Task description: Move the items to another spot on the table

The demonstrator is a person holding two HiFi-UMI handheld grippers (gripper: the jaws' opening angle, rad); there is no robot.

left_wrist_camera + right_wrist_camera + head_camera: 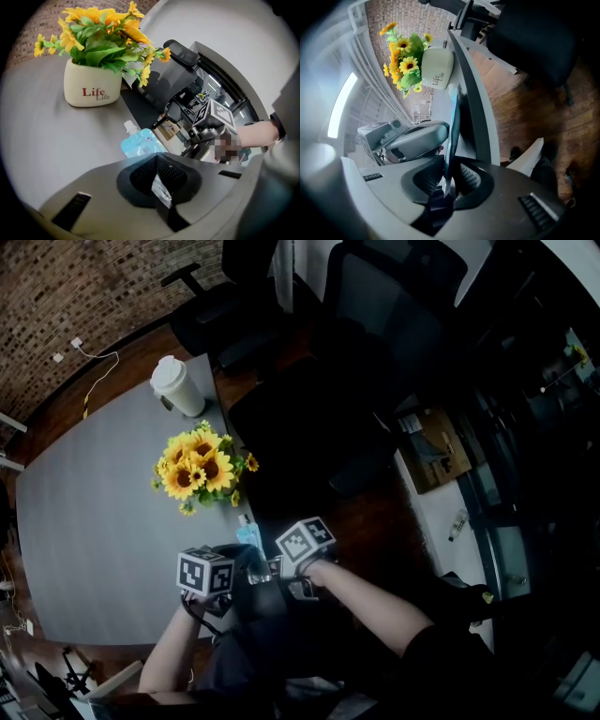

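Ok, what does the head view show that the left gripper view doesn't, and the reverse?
Only the head view: the white lidded cup near the far edge of the grey table. Only the left gripper view: the red Life print on the vase, and the left gripper shut on the foil edge of the blue pouch. Both: the sunflowers, the pouch, the right gripper and the table.

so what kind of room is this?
Most likely an office or meeting room: a large grey table, black office chairs along its edge, and a lidded takeaway cup on it. There is an exposed brick wall behind.
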